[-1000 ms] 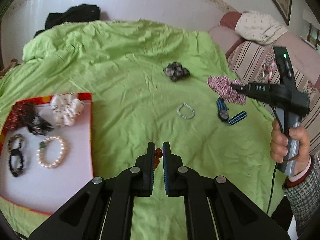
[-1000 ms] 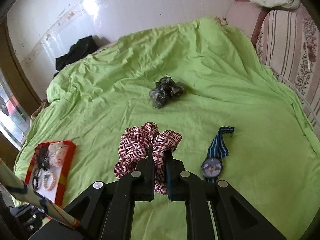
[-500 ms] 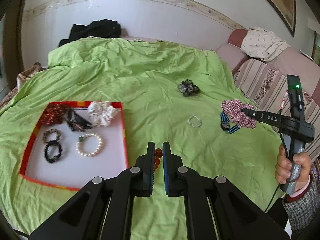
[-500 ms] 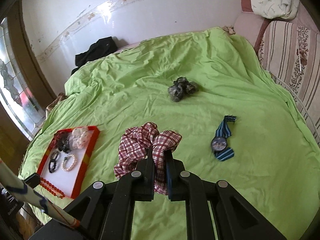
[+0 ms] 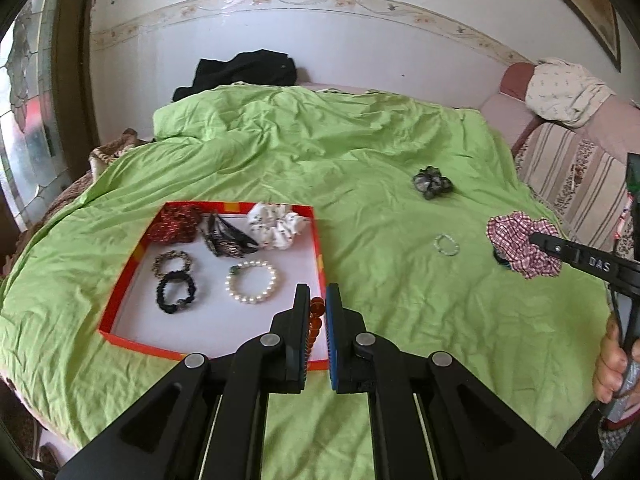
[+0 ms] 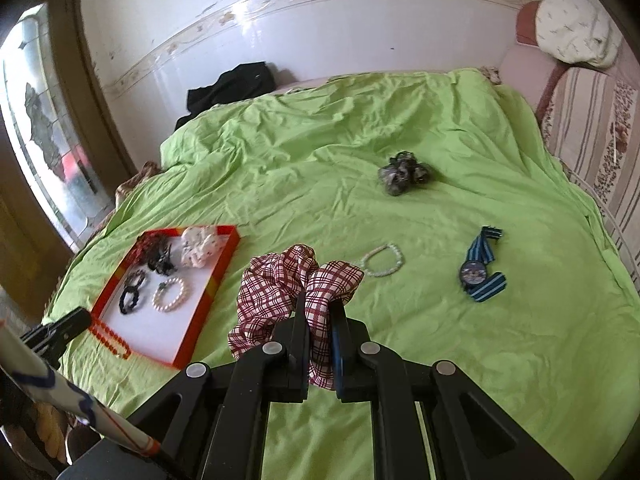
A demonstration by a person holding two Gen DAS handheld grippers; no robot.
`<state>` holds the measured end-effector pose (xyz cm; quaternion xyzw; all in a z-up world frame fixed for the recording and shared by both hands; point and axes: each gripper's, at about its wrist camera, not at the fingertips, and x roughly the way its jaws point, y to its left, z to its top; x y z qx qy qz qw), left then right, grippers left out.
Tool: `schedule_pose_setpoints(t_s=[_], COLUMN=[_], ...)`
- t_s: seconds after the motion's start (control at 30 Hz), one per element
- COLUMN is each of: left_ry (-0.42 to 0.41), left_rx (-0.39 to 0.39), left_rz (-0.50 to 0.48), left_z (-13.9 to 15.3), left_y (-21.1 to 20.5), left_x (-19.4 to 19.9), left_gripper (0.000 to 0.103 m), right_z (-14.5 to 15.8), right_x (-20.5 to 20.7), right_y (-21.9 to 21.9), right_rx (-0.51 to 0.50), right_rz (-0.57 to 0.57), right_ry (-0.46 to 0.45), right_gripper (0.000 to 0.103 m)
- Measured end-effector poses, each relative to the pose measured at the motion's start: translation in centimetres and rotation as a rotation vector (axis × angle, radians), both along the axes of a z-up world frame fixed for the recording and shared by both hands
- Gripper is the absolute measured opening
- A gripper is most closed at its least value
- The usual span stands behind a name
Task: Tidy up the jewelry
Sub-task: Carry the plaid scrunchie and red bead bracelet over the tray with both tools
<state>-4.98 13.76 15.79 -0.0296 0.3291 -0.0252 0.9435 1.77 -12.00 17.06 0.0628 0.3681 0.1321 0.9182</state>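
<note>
Red tray (image 5: 318, 240) on green bed (image 5: 360, 152); pearl bracelet (image 6: 383, 260), watch (image 6: 478, 270) loose. Left tongs (image 5: 318, 306) clamp orange beads (image 5: 316, 312) above tray edge; right tongs (image 6: 318, 308) pinch checked scrunchie (image 6: 288, 280), angled down.

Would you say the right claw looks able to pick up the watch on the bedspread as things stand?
Probably not yet: the right claw is shut on the plaid scrunchie. The watch itself lies uncovered on the bedspread.

My left gripper (image 5: 317, 312) is pinching glossy amber beads (image 5: 315, 316) between matt black plastic jaws. My right gripper (image 6: 319, 312) is clamping a soft checked cloth scrunchie (image 6: 292, 284). Ahead of both, the bed's green sheet (image 5: 360, 160) is lying matt and creased; left of the right gripper, pearly beads (image 6: 171, 294) are gleaming in a smooth-floored card tray (image 6: 208, 292).
</note>
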Motion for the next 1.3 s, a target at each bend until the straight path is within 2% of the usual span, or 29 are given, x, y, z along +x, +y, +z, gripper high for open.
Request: schedule_pose_setpoints(t_s=[0.43, 0.87, 1.0, 1.3], left_ry=[0.000, 0.033, 0.046, 0.115], left_rx=[0.029, -0.003, -0.036, -0.186], left_rz=[0.075, 0.145, 0.174, 0.251], left_z=[-0.3, -3.0, -3.9, -6.9], left_y=[4.6, 11.1, 13.3, 18.9], left_x=[1.2, 4.7, 5.9, 8.0], left_gripper=[0.007, 0.007, 0.007, 0.007], right_z=[0.4, -1.6, -2.9, -6.9], right_x=[0.0, 2.0, 2.5, 3.5], right_y=[7.6, 17.9, 20.6, 24.3], right_rx=[-0.045, -0.073, -0.087, -0.132], right_rz=[0.123, 0.272, 0.308, 0.370], right_ry=[0.010, 0.055, 0.080, 0.151], right_gripper=[0.009, 0.009, 0.009, 0.009])
